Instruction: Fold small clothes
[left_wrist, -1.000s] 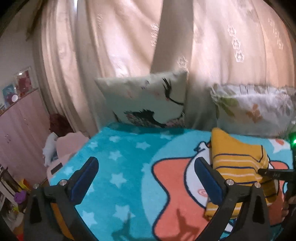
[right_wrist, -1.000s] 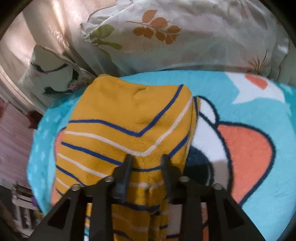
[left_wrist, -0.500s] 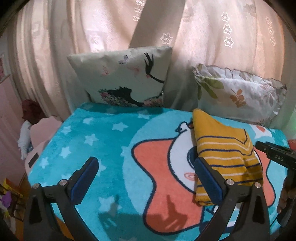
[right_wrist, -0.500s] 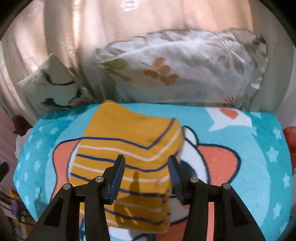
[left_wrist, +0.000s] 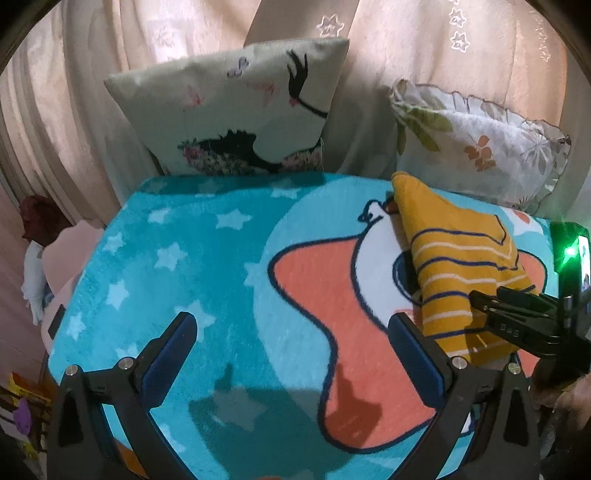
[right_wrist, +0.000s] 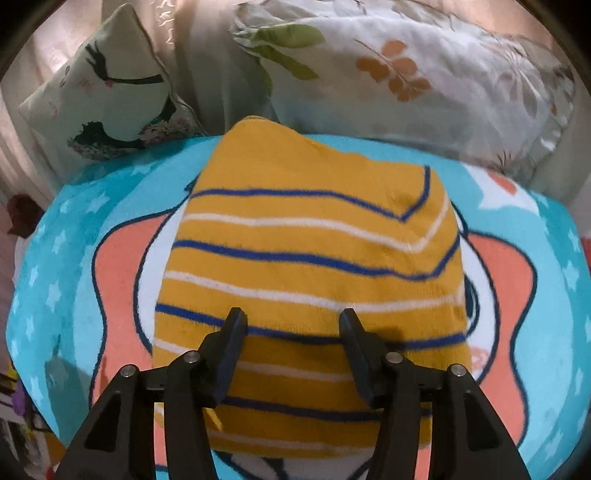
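A folded yellow garment (right_wrist: 310, 258) with blue and white stripes lies on the turquoise star blanket (right_wrist: 44, 288), near the pillows. My right gripper (right_wrist: 293, 321) hovers over the garment's near end, its jaws opening and apart, with the cloth lying below them, not pinched. In the left wrist view the same garment (left_wrist: 454, 258) sits at the right, and the right gripper's black fingers (left_wrist: 517, 317) reach over its near end. My left gripper (left_wrist: 291, 328) is open wide over the blanket (left_wrist: 177, 258), left of the garment, holding nothing.
Two pillows lean against the curtain at the back: a bird-print one (left_wrist: 236, 114) and a leaf-print one (left_wrist: 476, 140). The blanket's left edge (left_wrist: 70, 295) drops off toward pink furniture (left_wrist: 62, 251) and clutter. A hand (left_wrist: 565, 398) shows at the lower right.
The right gripper let go of the garment, opened wider and drew back, then came closer over it. The left gripper tilted down and moved, so more blanket shows beneath it.
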